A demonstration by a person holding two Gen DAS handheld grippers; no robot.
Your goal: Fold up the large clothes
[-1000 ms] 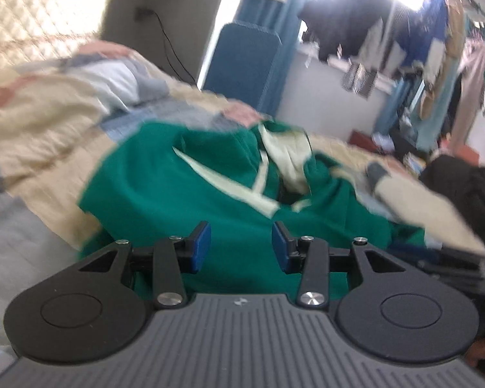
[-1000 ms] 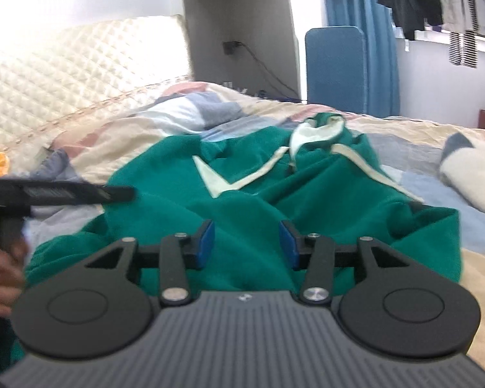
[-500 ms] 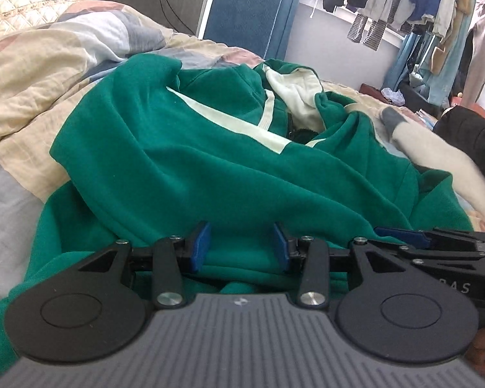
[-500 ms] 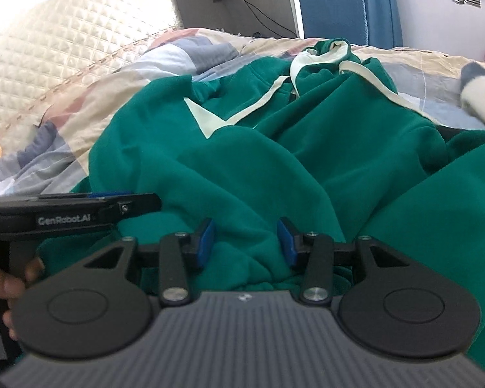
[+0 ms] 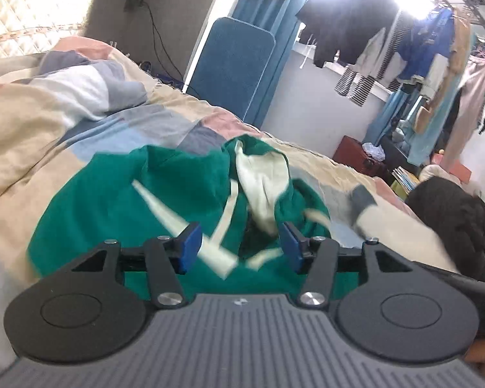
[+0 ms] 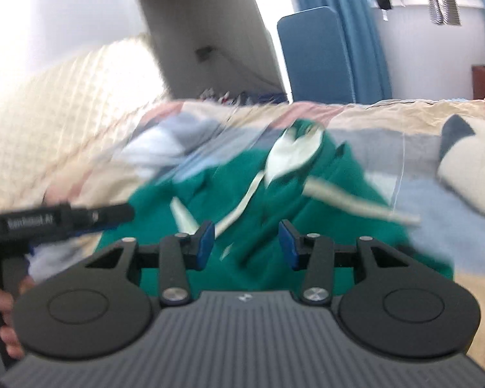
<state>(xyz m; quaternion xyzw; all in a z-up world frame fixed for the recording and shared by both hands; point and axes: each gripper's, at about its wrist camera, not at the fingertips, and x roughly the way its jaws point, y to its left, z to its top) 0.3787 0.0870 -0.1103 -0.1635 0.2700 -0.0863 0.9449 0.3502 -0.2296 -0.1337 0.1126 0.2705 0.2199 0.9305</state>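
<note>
Presently, by view.

Left wrist view: green hoodie [image 5: 119,207], crumpled, on the bed [image 5: 32,135], ahead of and below the left gripper [image 5: 239,247]. Jaws parted, just opened wider, nothing between the blue pads; cloth lies beyond them, apart. Pale hood lining [image 5: 262,177] at the far end, green body spreading near and left. Long axis of the garment: near to far, roughly in line with the jaws. A second, cream garment [image 5: 401,226] to the right, beside a dark heap [image 5: 452,220].

Right wrist view (blurred): same hoodie [image 6: 323,213] straight ahead of the right gripper [image 6: 246,245]. Jaws parted, empty, clear of the cloth. Hood at the far end, slightly right of centre. Left gripper [image 6: 80,218] enters from the left, level with the near left edge.

Judgement: both grippers about equally near; each needs to drop forward onto its own side of the near edge.
</note>
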